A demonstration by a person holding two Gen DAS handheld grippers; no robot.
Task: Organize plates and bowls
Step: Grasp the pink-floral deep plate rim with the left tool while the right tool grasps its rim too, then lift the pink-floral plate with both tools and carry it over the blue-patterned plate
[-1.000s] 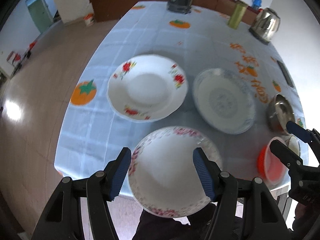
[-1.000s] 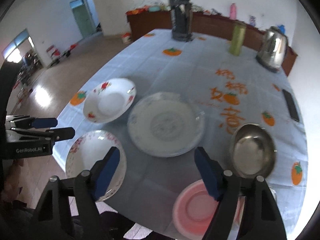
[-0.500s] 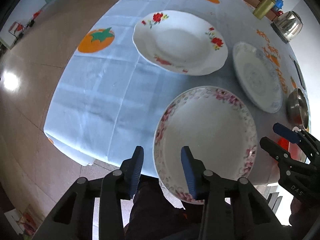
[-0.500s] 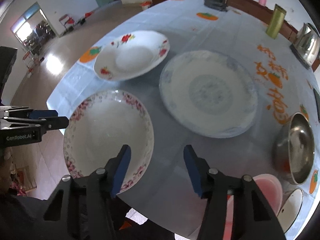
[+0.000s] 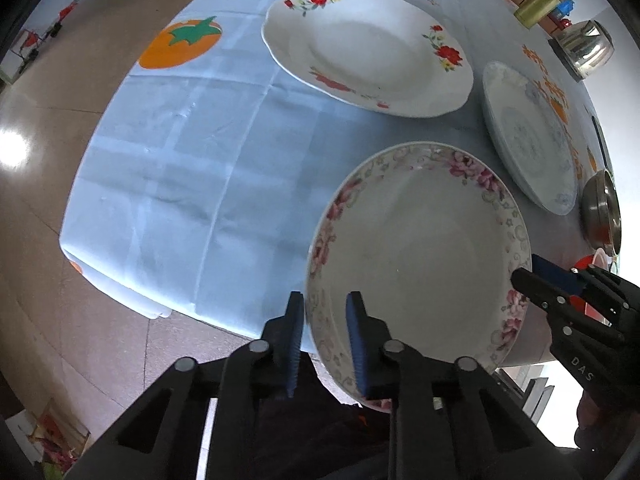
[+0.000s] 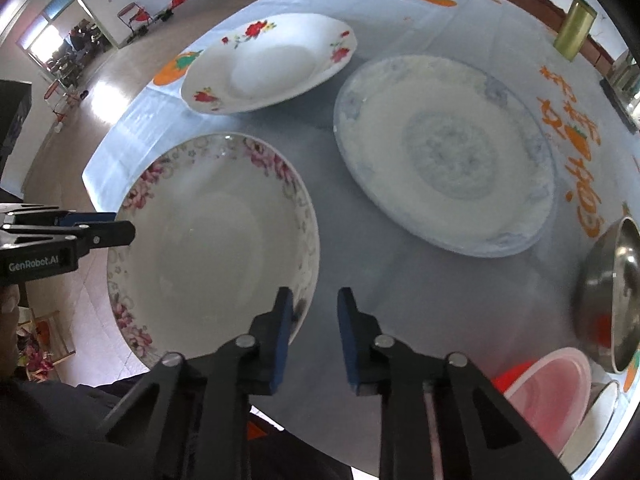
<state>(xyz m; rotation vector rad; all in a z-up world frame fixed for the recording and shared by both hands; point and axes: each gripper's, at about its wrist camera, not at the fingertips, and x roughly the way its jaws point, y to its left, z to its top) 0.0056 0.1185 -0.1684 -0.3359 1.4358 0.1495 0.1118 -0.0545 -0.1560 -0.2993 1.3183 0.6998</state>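
in the left wrist view, the pink-flowered plate is seen at the near edge of the table, its near rim hanging a little past the blue checked cloth. the left gripper is set over that rim, one pad outside and one inside, and its jaws have just been closing; the rim lies between them, though a sliver of gap on the outer side leaves it unclear whether the pads press yet (a firm grip cannot be confirmed). the red-flowered plate and the blue-patterned plate lie farther back, apart from one another. the right gripper is seen reaching the opposite rim. a glazed ceramic plate is judged stiff, fairly heavy, slippery and breakable, so the rim is best pinched deep on both sides and lifted level. compared with a second ago, the plate is seen much nearer and the jaws far narrower. in the right wrist view, the right gripper is narrowed at the plate's right rim, its jaws having just been closing, with the left pad over the rim and the other over bare cloth; contact cannot be told. the steel bowl and pink bowl sit at the right. earlier, this gripper hung higher and wider.
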